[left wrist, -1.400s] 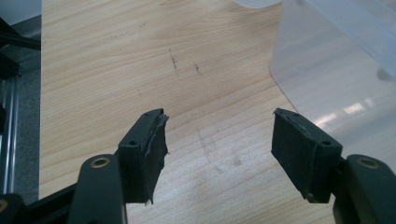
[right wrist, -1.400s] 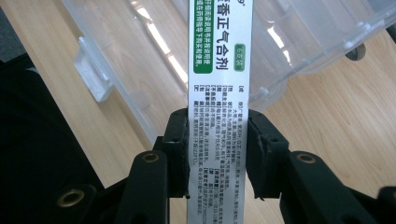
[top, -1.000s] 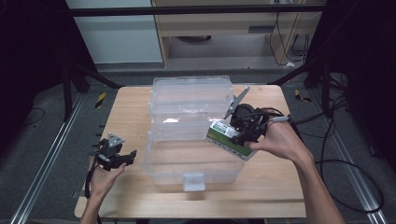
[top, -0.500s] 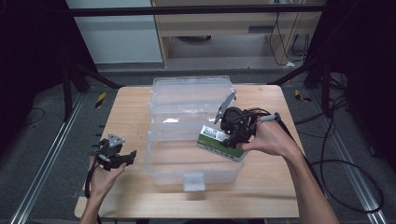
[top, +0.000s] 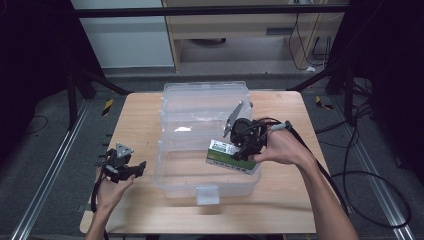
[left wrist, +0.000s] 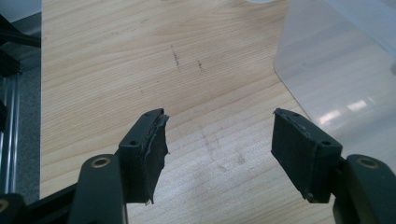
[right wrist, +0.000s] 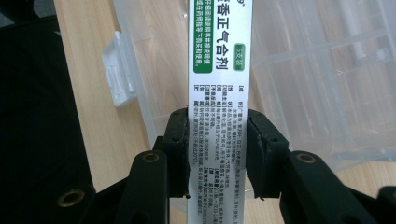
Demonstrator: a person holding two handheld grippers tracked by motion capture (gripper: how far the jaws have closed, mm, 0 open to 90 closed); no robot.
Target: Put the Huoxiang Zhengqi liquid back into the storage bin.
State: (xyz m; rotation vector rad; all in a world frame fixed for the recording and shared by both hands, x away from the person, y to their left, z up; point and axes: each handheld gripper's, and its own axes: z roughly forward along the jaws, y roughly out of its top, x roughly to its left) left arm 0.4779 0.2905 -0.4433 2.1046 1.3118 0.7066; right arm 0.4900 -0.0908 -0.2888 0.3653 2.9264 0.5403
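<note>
High view: a clear plastic bin (top: pixel 175 175) with its lid swung back sits mid-surface on the wooden surface (top: pixel 280 205). The right gripper (top: pixel 245 150) hangs over the bin's right side, its jaws clamped on the narrow sides of a white and green carton (top: pixel 225 155) printed with Chinese text; the right gripper view shows the carton (right wrist: pixel 219 70) above the bin's open interior. The left gripper (top: pixel 131 169) rests low just left of the bin, jaws spread wide over bare wood, holding nothing.
</note>
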